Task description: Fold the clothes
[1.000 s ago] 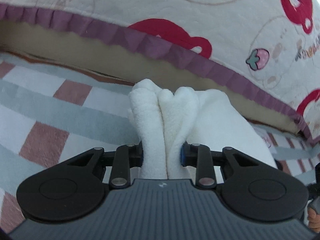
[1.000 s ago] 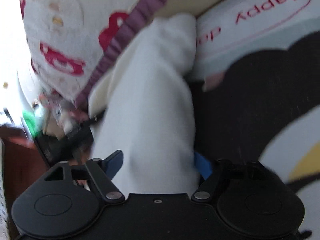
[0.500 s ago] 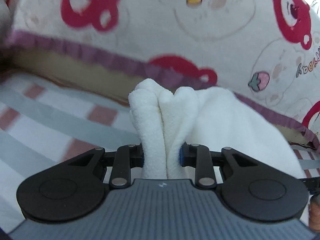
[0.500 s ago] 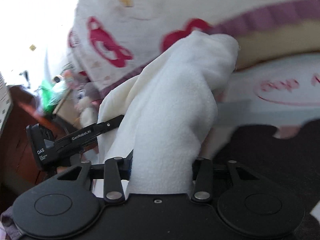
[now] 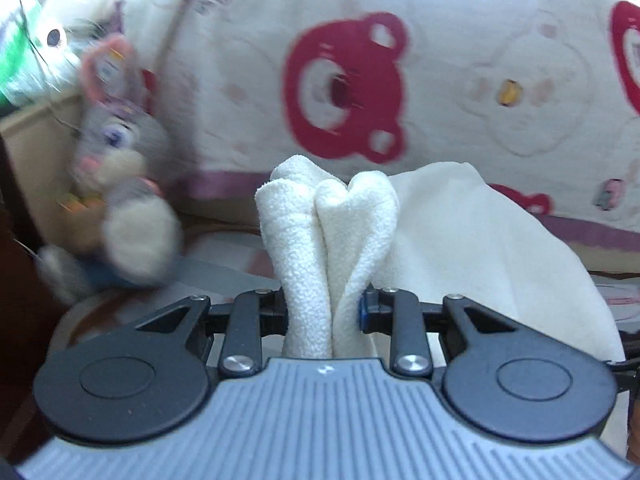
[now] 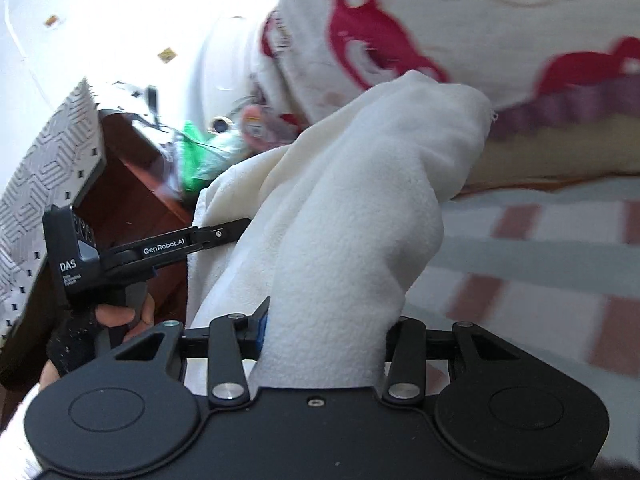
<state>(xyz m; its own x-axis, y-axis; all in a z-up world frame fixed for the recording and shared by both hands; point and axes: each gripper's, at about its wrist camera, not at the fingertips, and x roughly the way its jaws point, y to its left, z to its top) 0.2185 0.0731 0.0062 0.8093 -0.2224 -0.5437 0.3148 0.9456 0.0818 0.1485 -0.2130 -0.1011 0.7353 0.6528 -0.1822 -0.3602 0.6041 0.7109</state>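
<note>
A white fleece garment (image 5: pixel 328 232) hangs bunched between my two grippers, lifted above the bed. In the left wrist view my left gripper (image 5: pixel 324 304) is shut on two thick folds of it, and the rest drapes away to the right. In the right wrist view my right gripper (image 6: pixel 324 332) is shut on another thick bunch of the garment (image 6: pixel 360 208). The left gripper (image 6: pixel 224 236) shows there at the left, its fingers buried in the cloth, held by a hand in a black fingerless glove (image 6: pixel 100 320).
A cream quilt with red bear prints (image 5: pixel 440 80) is piled behind the garment. A grey plush rabbit (image 5: pixel 120 184) sits at the left by a brown wooden cabinet (image 6: pixel 128 184) with a green bag (image 6: pixel 200 160). The checked bedsheet (image 6: pixel 540 264) lies below right.
Both grippers have risen with the garment, lifting it off the bed. The right jaws closed from wide onto the fleece. The left view swung up and left, bringing the plush rabbit in.
</note>
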